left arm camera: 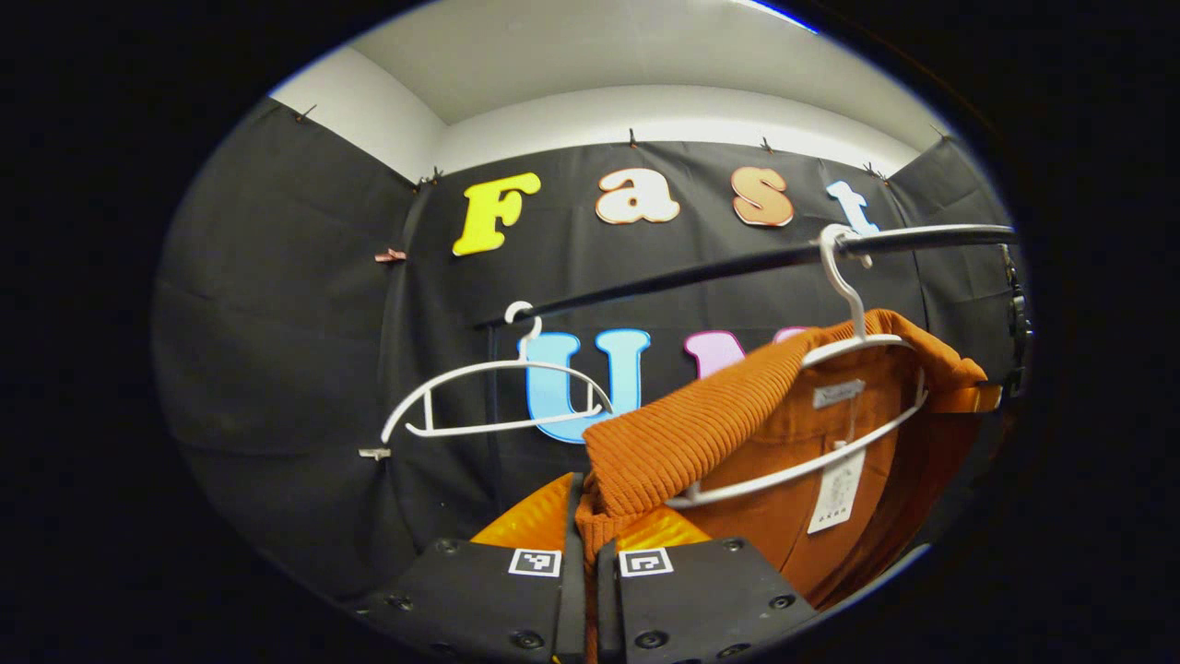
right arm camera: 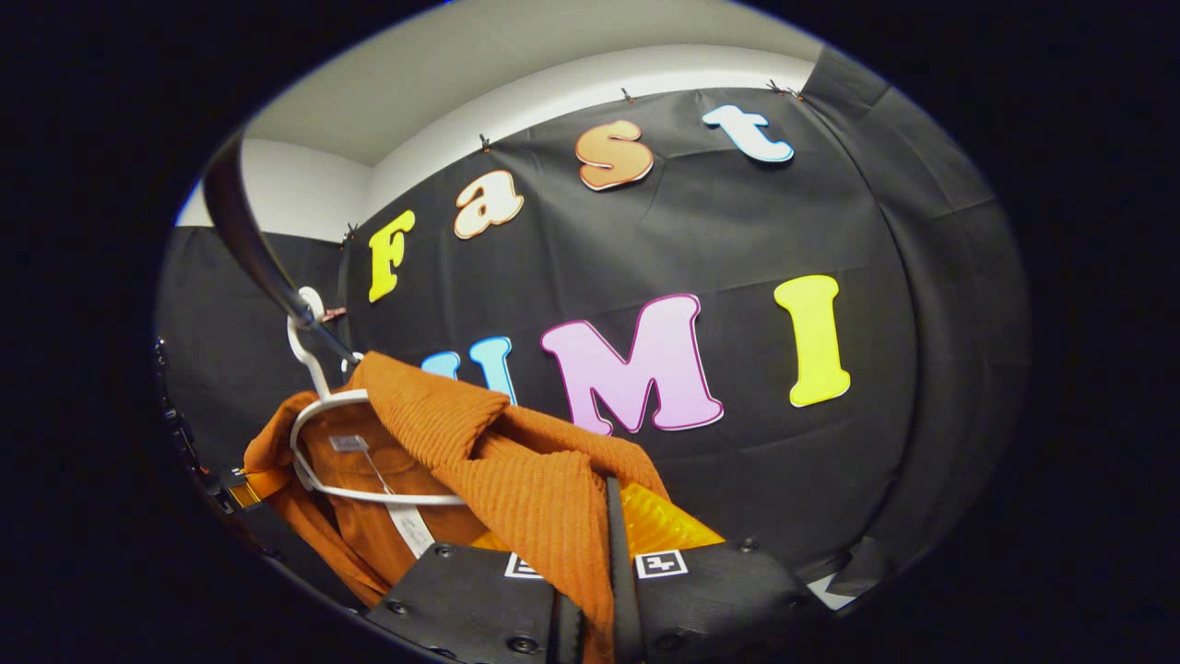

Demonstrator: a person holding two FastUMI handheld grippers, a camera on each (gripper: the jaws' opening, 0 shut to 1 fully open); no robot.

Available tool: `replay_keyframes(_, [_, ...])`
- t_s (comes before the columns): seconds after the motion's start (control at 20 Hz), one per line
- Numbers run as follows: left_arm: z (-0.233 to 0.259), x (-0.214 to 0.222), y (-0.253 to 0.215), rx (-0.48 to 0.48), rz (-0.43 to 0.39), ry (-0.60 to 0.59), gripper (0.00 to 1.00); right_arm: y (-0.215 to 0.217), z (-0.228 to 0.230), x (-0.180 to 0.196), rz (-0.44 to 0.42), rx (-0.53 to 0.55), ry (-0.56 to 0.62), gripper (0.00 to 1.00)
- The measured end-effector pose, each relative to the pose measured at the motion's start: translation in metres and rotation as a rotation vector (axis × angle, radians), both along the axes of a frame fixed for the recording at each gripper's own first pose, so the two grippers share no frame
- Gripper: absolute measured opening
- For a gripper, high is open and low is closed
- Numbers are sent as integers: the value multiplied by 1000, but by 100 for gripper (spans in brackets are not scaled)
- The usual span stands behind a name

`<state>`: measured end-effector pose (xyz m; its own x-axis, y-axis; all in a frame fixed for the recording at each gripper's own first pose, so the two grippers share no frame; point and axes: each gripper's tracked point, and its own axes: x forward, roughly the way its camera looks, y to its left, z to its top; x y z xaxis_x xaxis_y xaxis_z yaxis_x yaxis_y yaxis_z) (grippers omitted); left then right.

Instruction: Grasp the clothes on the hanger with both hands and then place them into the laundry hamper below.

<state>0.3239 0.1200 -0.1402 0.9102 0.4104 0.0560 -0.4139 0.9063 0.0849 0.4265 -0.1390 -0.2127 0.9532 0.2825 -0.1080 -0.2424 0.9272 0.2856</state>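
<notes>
Black cloth walls the booth behind a dark rail [left arm camera: 737,263], where your orange sweater [left arm camera: 682,433] hangs on a white hanger [left arm camera: 853,346] beside an empty hanger [left arm camera: 489,397]. Your left gripper [left arm camera: 590,563] pinches one ribbed edge between its jaws, and your right gripper [right arm camera: 595,572] pinches the other edge.

The garment [left arm camera: 701,433] is rust-orange cloth, coarse and ribbed at the collar, smoother inside, with a paper-like tag [left arm camera: 837,491]. Both hangers, one bare [left arm camera: 489,397] at nine o'clock and one carrying the garment [left arm camera: 853,369], look like smooth white plastic. The rail [left arm camera: 737,266] is dark and glossy. The gripper blocks [left arm camera: 590,590] are matt black, with glossy amber pads.
</notes>
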Motion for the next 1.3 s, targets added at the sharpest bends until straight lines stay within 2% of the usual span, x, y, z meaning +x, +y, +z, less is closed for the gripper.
replay_keyframes(0.2, [25,10,4,93,-26,-11,9,0,18,3,37,-31,-29,21])
replay_keyframes(0.3, [40,15,3,140,-45,-24,9,-9,42,3,34,-30,-88,21])
replay_keyframes(0.4, [48,26,4,148,-85,-27,8,-21,59,8,9,-3,-134,21])
replay_keyframes(0.55, [55,45,4,154,-137,-12,9,-26,54,18,-17,-26,-131,21])
replay_keyframes(0.7, [51,60,14,168,-137,30,9,-17,57,32,-1,-33,-135,21])
replay_keyframes(0.95, [45,89,26,216,-212,112,10,-8,64,68,13,-72,-172,21])
replay_keyframes(1.15, [16,121,31,155,-339,175,7,-12,38,93,5,-98,-140,21])
replay_keyframes(1.25, [-13,129,29,85,-429,222,11,-15,11,96,19,-133,-93,21])
replay_keyframes(1.3, [-14,130,24,13,-479,180,7,-15,15,94,27,-85,-97,20])
